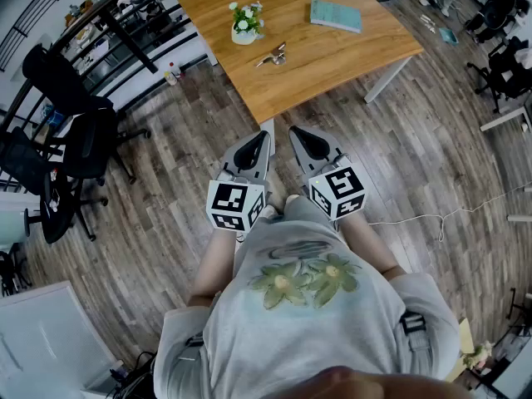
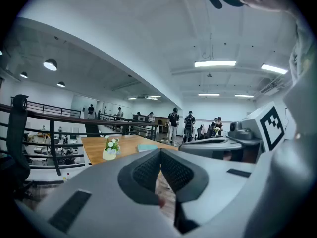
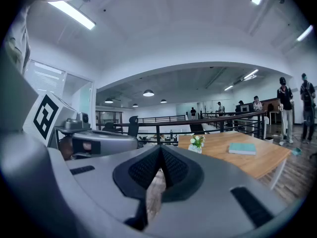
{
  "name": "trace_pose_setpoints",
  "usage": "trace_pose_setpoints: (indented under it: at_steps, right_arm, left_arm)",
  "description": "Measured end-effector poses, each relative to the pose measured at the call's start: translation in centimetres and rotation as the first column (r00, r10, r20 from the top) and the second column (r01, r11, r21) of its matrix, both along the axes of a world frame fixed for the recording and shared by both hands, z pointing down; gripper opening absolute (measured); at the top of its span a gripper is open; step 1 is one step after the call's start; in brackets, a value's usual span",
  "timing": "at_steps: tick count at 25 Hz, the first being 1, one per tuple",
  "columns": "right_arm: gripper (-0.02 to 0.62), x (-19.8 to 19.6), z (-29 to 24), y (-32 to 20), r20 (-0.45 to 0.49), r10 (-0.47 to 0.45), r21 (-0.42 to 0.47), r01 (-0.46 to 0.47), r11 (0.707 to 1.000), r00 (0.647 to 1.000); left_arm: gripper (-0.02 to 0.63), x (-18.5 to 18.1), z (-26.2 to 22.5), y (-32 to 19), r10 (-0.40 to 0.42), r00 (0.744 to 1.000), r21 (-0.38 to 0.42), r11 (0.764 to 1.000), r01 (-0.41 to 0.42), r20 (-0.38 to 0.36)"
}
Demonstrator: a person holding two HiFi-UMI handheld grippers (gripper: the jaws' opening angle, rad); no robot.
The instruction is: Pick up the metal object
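Well, in the head view the metal object (image 1: pixel 272 56) lies near the middle of the table (image 1: pixel 349 65), while the left gripper (image 1: pixel 263 137) and right gripper (image 1: pixel 296 133) hang short of the table's near corner. In the left gripper view the jaws meet tip to tip, holding nothing, aimed over the table. The right gripper view shows the same: jaws pressed together, empty, facing the table. The step in hand is the approach, I judge. Step up to the table, spread one gripper's jaws before descending, and straddle the object squarely, since it looks small and low.
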State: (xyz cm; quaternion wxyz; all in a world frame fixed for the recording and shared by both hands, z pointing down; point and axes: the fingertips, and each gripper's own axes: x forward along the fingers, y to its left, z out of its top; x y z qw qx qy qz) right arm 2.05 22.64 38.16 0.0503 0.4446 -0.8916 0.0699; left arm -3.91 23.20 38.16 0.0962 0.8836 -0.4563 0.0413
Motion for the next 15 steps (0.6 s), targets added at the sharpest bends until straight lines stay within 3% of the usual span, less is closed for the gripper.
trace_pose_setpoints:
  at_steps: [15]
  right_arm:
    - [0.006,-1.1,1.7,-1.1,0.018,0.017,-0.036,-0.016,0.999,1.0]
  left_arm:
    - [0.014,-0.8,1.6,-1.3,0.035,0.999,-0.025,0.999,-0.035,-0.002]
